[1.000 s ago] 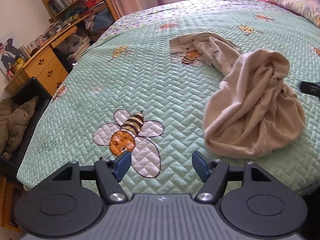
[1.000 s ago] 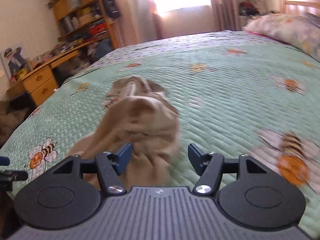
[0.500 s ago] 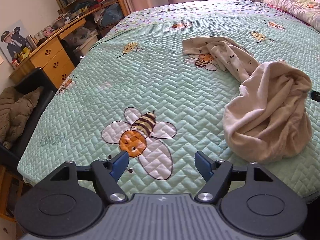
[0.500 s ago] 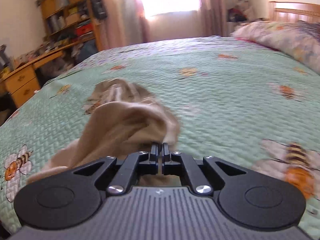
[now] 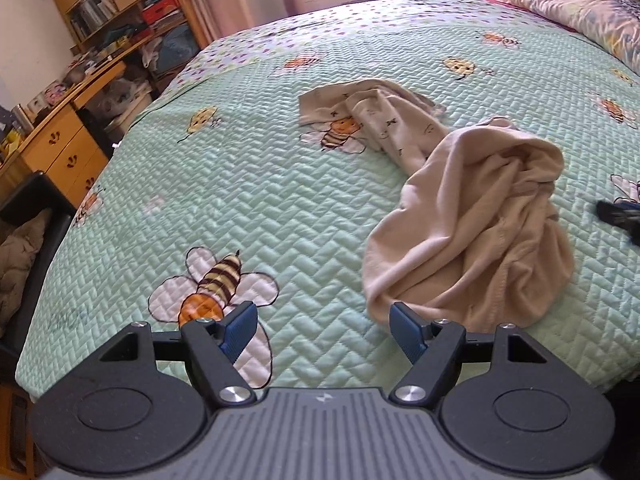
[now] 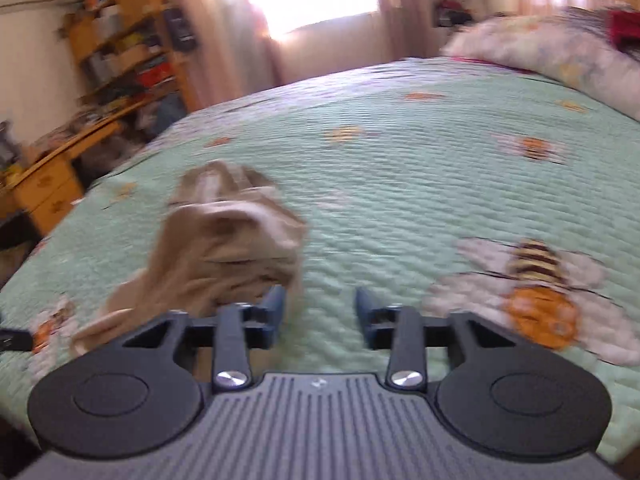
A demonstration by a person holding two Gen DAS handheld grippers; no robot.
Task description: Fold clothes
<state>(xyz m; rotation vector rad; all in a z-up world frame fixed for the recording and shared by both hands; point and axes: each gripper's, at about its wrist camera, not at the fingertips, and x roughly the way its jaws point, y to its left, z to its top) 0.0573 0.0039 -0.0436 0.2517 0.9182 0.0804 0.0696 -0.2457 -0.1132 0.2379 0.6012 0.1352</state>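
My right gripper (image 6: 320, 312), pinched shut on the beige garment (image 6: 224, 248) half a second ago, has let go, its blue ribbed fingers now spread on the quilt (image 6: 400, 184) just right of that blurred, crumpled heap. From my left gripper (image 5: 322, 330), fingers spread and empty, the soft fleecy beige garment (image 5: 476, 232) lies bunched just ahead-right; the thin printed cloth (image 5: 384, 116) touches its far end.

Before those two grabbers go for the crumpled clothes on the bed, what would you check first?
1. Left gripper open, nothing held: ok.
2. Right gripper open, nothing held: ok.
3. Beige garment lying flat for folding: not ok, bunched in a heap.
4. Patterned garment separate from the beige one: cannot tell, they appear to overlap.
5. Bedspread has bare room for spreading: ok.
6. Right wrist view sharp: not ok, blurred.
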